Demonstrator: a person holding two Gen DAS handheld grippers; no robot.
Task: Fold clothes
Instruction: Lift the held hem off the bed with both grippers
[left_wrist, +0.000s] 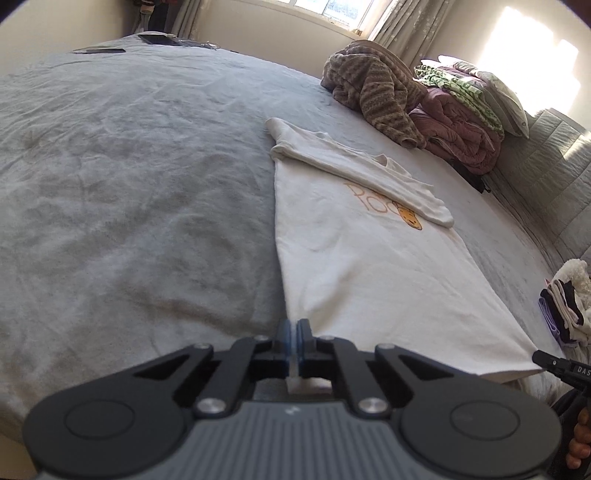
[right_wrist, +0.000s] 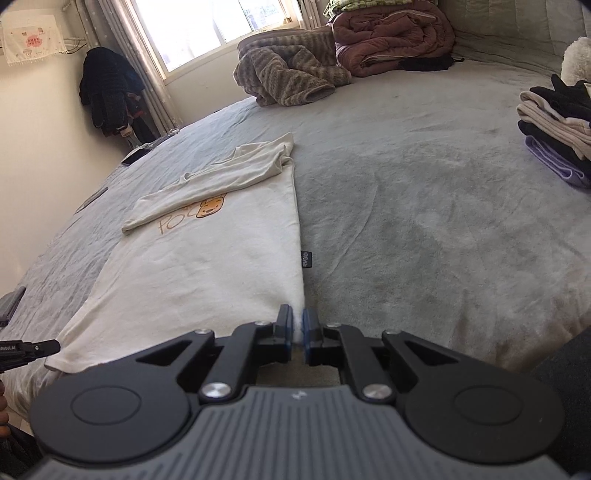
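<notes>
We see a cream shirt (left_wrist: 354, 266) lying flat on a grey bed (left_wrist: 129, 184), its bottom hem toward us and its collar end farther away. One long sleeve (left_wrist: 354, 166) is folded across the chest, partly covering an orange print of letters and a small bear face (left_wrist: 410, 218).

Our left claw (left_wrist: 294, 330) is clenched on the near left corner of the shirt's hem; a sliver of white cloth shows pinched between its blue pads. Our right claw (right_wrist: 295, 325) is clenched on the other near corner, with cloth likewise squeezed between its pads. In the right wrist view a small dark label (right_wrist: 306, 259) sticks out from the shirt's side seam, just ahead of that claw. Each claw's black tip appears at the edge of the other's view, at the far end of the hem, so the hem lies stretched between the two.

Farther up the bed lie a rumpled brown striped blanket (left_wrist: 373, 96) and a pile of pink and green bedding (left_wrist: 465, 110) against the padded headboard. A stack of folded clothes (right_wrist: 557, 122) sits on the bed to the right of the shirt, well apart from it. Dark garments (right_wrist: 107, 96) hang beside the window.
</notes>
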